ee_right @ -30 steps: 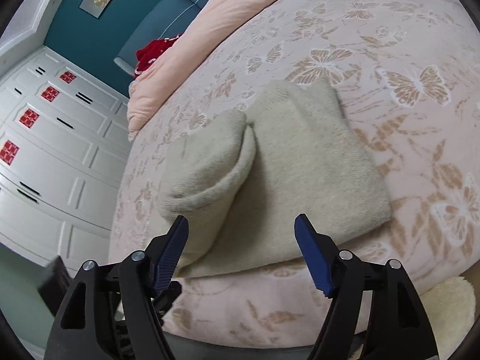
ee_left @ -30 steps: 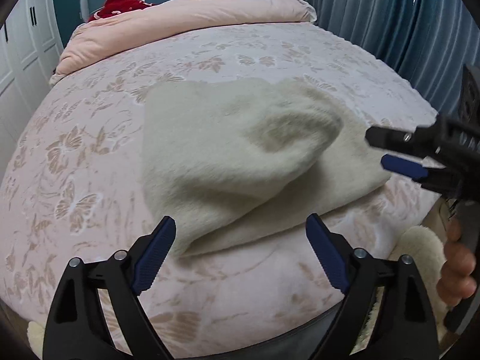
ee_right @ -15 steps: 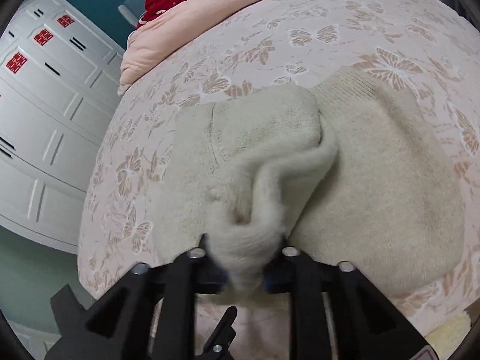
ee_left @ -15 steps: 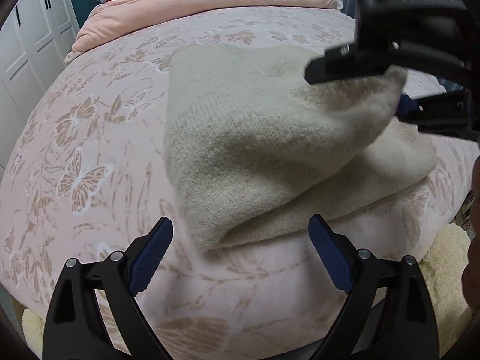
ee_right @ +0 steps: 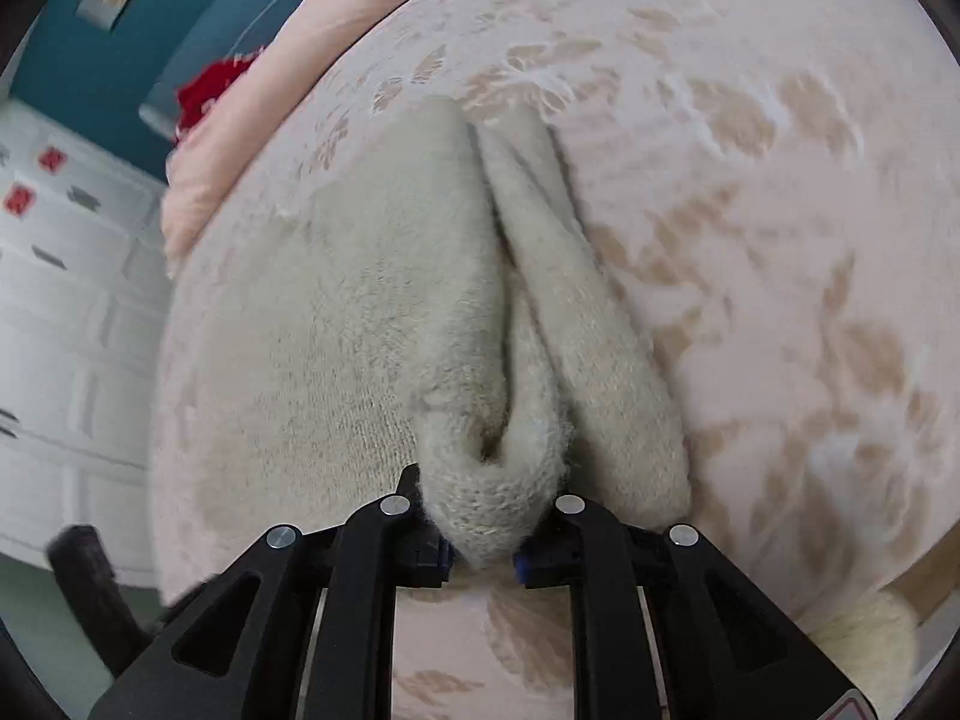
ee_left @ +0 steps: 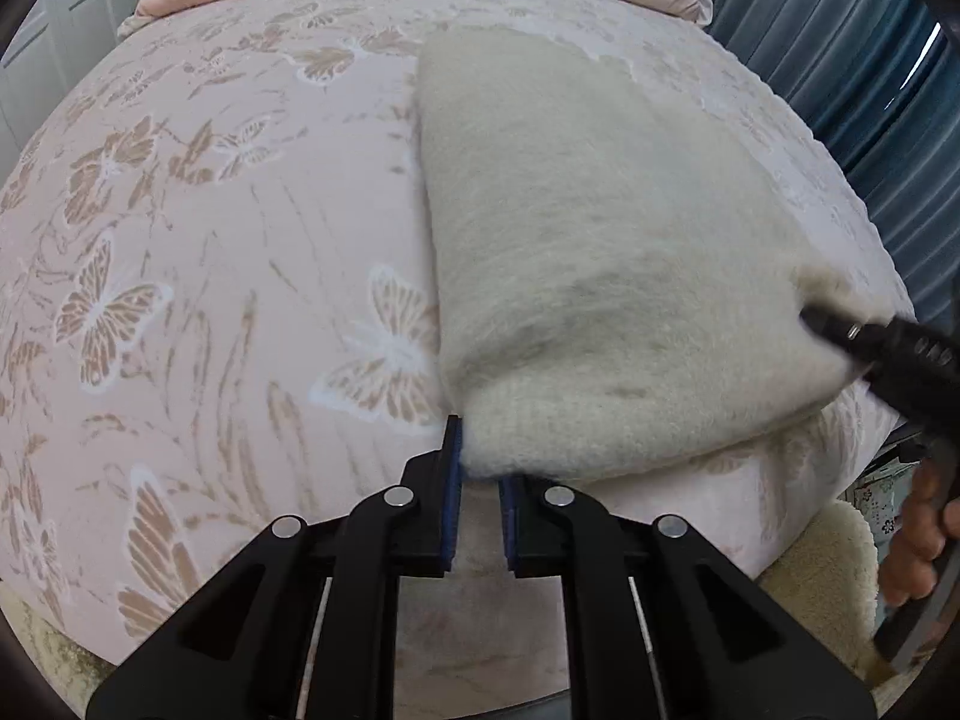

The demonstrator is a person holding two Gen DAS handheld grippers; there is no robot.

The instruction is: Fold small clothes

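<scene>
On the bed (ee_left: 210, 228) lies a soft, light sweater (ee_left: 600, 252), left gripper (ee_left: 478, 501) clamped at its six-o'clock corner, right gripper (ee_right: 483, 552) closing on what seems a bunched edge—good holds.

Red item (ee_right: 207, 93) blurred; wardrobe (ee_right: 66, 276) edge-cut.

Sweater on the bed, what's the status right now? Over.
Left gripper shut on the sweater, near corner. Right gripper closing on a bunched edge, pads pressing knit. Sweater part-folded on the bedspread. Nothing in the way.
</scene>
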